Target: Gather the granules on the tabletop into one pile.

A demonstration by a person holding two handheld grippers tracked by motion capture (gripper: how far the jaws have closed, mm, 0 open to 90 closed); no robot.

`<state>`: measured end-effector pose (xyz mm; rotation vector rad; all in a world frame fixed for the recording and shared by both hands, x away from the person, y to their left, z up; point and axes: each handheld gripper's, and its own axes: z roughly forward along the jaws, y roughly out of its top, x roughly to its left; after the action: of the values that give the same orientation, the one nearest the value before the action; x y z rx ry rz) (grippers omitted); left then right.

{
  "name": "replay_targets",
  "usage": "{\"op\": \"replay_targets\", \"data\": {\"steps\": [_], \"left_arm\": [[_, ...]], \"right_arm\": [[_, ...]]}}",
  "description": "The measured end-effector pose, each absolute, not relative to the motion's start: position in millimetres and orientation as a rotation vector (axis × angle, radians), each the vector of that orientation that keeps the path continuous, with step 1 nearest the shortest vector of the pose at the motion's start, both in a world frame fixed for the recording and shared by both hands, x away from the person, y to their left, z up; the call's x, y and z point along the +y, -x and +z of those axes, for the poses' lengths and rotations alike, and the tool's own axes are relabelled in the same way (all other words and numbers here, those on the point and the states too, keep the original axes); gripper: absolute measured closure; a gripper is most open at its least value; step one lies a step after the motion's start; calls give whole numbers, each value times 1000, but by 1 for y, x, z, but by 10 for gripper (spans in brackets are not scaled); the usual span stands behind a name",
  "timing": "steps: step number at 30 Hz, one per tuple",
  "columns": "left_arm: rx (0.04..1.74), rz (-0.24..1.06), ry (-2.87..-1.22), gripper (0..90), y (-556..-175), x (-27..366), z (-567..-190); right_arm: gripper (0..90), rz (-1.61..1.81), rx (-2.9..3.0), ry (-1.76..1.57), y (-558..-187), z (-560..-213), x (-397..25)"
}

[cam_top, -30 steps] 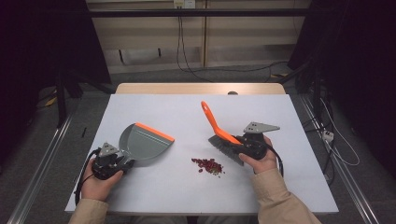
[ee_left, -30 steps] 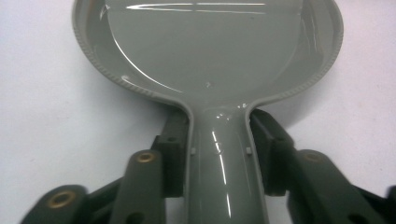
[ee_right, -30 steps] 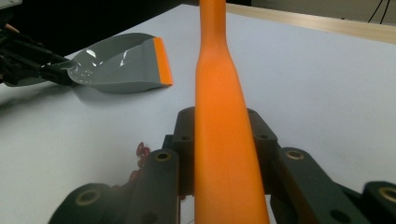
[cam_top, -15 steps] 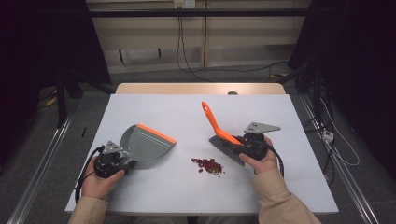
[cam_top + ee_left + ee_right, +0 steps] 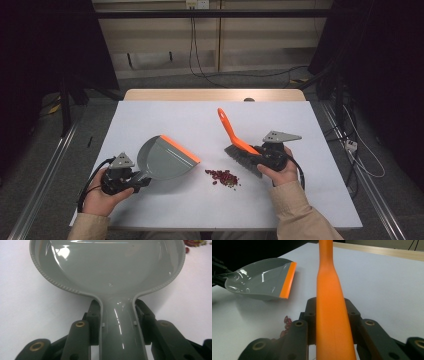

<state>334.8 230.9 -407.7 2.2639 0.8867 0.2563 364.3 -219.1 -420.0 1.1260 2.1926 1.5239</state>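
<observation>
Debris pile (image 5: 224, 177) lay at 3 o'clock of dustpan (image 5: 162, 157). Left tool (image 5: 117, 322) clamped dustpan handle; right tool (image 5: 330, 322) clamped brush (image 5: 239, 145). Risk: hard stroke scattering debris past pan lip.

Glossy grey plastic dustpan (image 5: 107, 272); smooth orange brush handle (image 5: 329, 305), probably plastic; matt table (image 5: 200, 205).

The person wears tan long sleeves (image 5: 296, 212). Each gripper is black: the left gripper (image 5: 118, 179) and right gripper (image 5: 272, 156) both carry a grey three-cornered plate on top and trail a black cable. Brass-coloured rivets stud the black jaw linkages.
</observation>
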Motion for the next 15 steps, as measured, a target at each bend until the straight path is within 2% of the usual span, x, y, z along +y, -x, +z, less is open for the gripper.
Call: {"op": "replay_targets", "data": {"steps": [15], "left_arm": [[762, 185, -2316, 635, -326, 221, -406]], "right_arm": [[711, 1496, 2153, -1156, -365, -421, -221]]}}
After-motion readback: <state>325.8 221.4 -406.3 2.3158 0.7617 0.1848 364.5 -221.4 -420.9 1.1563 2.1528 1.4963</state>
